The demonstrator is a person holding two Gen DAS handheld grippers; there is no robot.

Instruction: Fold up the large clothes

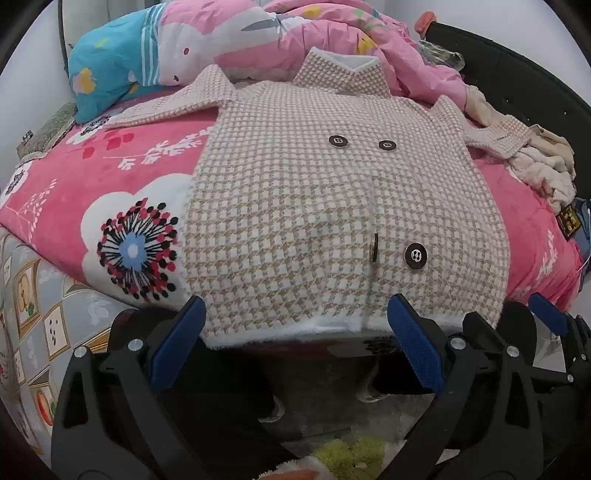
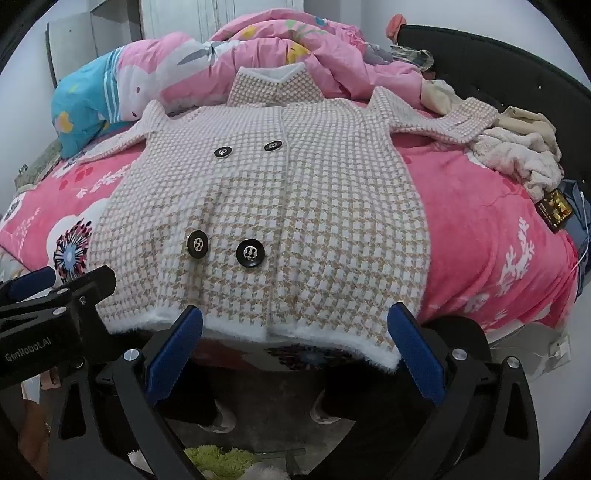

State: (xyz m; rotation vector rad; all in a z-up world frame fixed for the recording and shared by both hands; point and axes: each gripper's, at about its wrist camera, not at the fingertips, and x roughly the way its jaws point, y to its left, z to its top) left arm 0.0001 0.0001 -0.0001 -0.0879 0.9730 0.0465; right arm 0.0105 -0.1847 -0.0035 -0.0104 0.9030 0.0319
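Two grippers, the left gripper [image 1: 295, 345] and the right gripper [image 2: 295, 349], hang spread wide and empty just off the fluffy white hem of the houndstooth coat [image 1: 332, 206], which lies flat, buttoned, sleeves outstretched, on the pink floral blanket [image 1: 74, 192], collar toward the rumpled pink quilt [image 1: 295, 33] beyond.

Houndstooth coat [image 1: 332, 206] [image 2: 266, 206]: beige-white, black buttons, spread flat face-up, sleeves outstretched, hem overhanging bed's [image 1: 55, 192] [image 2: 480, 221] near edge.
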